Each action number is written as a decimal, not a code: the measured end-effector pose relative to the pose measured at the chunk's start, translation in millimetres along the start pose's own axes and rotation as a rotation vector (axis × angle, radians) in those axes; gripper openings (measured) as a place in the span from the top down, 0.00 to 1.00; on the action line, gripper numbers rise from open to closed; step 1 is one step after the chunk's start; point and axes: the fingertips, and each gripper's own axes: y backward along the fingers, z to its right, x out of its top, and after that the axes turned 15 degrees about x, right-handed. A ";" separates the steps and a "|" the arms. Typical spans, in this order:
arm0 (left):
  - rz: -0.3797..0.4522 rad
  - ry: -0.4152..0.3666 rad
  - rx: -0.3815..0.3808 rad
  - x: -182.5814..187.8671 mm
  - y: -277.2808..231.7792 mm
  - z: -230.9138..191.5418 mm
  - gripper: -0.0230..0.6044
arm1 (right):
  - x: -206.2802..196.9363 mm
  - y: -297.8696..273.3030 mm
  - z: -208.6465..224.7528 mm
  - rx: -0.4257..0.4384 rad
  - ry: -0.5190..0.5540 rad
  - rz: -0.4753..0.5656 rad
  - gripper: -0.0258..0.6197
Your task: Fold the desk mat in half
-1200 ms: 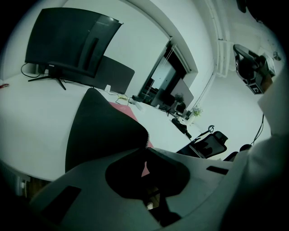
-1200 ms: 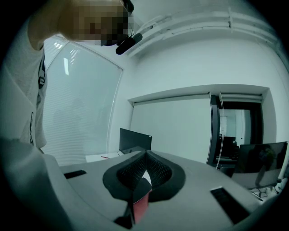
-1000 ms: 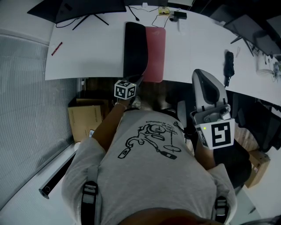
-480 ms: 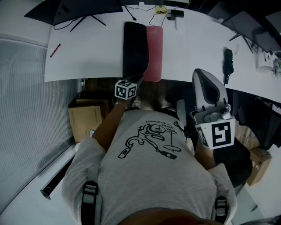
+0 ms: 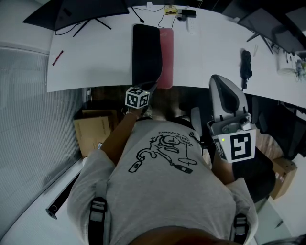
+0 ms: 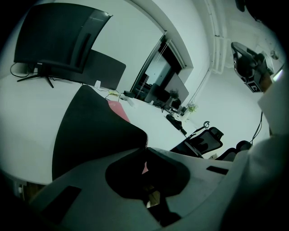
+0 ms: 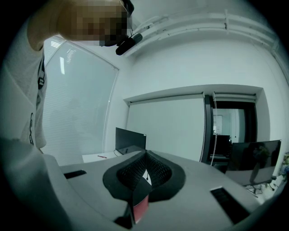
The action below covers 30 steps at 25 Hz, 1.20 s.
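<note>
The desk mat (image 5: 147, 52), black on one face and pink (image 5: 168, 57) on the other, lies on the white desk (image 5: 95, 62) with its black half lifted and curled over the pink. My left gripper (image 5: 152, 87) is shut on the mat's near corner at the desk's front edge. In the left gripper view the black sheet (image 6: 90, 131) rises to the closed jaws of the left gripper (image 6: 146, 143). My right gripper (image 5: 216, 79) is raised off to the right, away from the mat. In the right gripper view, the right gripper (image 7: 145, 155) has its jaws shut, facing a wall.
Monitor stands (image 5: 91, 12) and cables (image 5: 184, 13) sit along the desk's back. A red pen (image 5: 57, 57) lies at the left and a black umbrella (image 5: 245, 67) at the right. A cardboard box (image 5: 93, 129) stands under the desk by my left arm.
The desk has slid slightly upward in the head view. Both grippers hold their places, and the mat's curl looks the same.
</note>
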 end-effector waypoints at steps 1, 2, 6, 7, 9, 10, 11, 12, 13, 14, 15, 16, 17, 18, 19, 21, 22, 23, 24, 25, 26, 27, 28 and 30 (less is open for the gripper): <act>-0.001 -0.002 -0.003 0.0 -0.6 1.4 0.91 | -0.2 1.1 0.3 -0.002 0.000 -0.001 0.95; -0.001 -0.004 -0.006 0.1 -1.1 2.9 0.91 | -0.3 2.4 0.6 -0.005 0.000 -0.001 0.95; -0.007 -0.012 -0.014 0.2 -3.7 7.2 0.91 | -0.3 6.2 2.7 -0.015 -0.002 -0.001 0.95; -0.008 -0.013 -0.017 0.0 -4.4 8.0 0.91 | -0.5 6.9 2.9 -0.017 -0.002 -0.002 0.95; -0.010 -0.016 -0.022 -0.5 -6.0 10.0 0.91 | -1.2 8.6 3.2 -0.021 -0.001 -0.004 0.95; -0.011 -0.018 -0.024 -0.7 -7.1 11.3 0.91 | -1.5 9.8 3.7 -0.024 -0.001 -0.005 0.95; -0.012 -0.020 -0.026 -0.7 -8.2 12.7 0.91 | -1.9 11.2 4.6 -0.027 -0.002 -0.007 0.95; -0.014 -0.022 -0.028 -0.6 -9.3 14.2 0.91 | -2.3 12.5 5.7 -0.031 -0.002 -0.009 0.95; -0.016 -0.024 -0.031 -0.5 -10.3 15.6 0.91 | -2.5 13.5 6.6 -0.034 -0.002 -0.011 0.95; -0.017 -0.026 -0.034 -0.5 -11.3 16.6 0.91 | -2.5 14.1 7.2 -0.037 -0.003 -0.012 0.95; -0.019 -0.029 -0.036 -0.6 -12.2 17.4 0.91 | -2.5 14.5 7.3 -0.040 -0.003 -0.012 0.95; -0.020 -0.031 -0.039 -0.9 -13.1 18.2 0.91 | -2.7 15.0 7.3 -0.043 -0.003 -0.013 0.95; -0.022 -0.032 -0.042 -1.1 -13.9 19.2 0.91 | -3.0 15.5 7.3 -0.045 -0.003 -0.014 0.95; -0.023 -0.033 -0.046 -1.3 -14.7 20.3 0.91 | -3.4 16.2 7.4 -0.048 -0.004 -0.015 0.95; -0.025 -0.034 -0.048 -1.4 -15.4 21.6 0.91 | -3.6 16.9 7.6 -0.050 -0.005 -0.016 0.95; -0.030 -0.038 -0.054 -1.3 -17.4 24.1 0.91 | -4.4 18.3 8.8 -0.055 -0.007 -0.019 0.95; -0.032 -0.040 -0.056 -1.3 -18.7 25.2 0.91 | -4.8 18.8 9.6 -0.057 -0.007 -0.020 0.95; -0.033 -0.043 -0.059 -1.5 -20.0 26.2 0.91 | -5.2 19.3 10.1 -0.059 -0.008 -0.021 0.95; -0.035 -0.044 -0.061 -1.9 -21.1 27.2 0.91 | -5.4 19.8 10.4 -0.061 -0.008 -0.022 0.95; -0.037 -0.047 -0.064 -2.3 -22.0 28.3 0.91 | -5.7 20.6 10.7 -0.063 -0.008 -0.024 0.95; -0.038 -0.049 -0.066 -2.8 -22.8 29.3 0.91 | -5.9 21.5 10.9 -0.066 -0.009 -0.026 0.95; -0.041 -0.052 -0.068 -3.4 -23.8 30.3 0.91 | -6.0 22.5 11.3 -0.068 -0.009 -0.027 0.95; -0.044 -0.054 -0.070 -4.0 -24.9 31.2 0.91 | -6.1 23.5 11.7 -0.071 -0.009 -0.029 0.95; -0.049 -0.058 -0.074 -5.2 -27.1 33.1 0.91 | -6.5 25.1 12.7 -0.076 -0.010 -0.031 0.95</act>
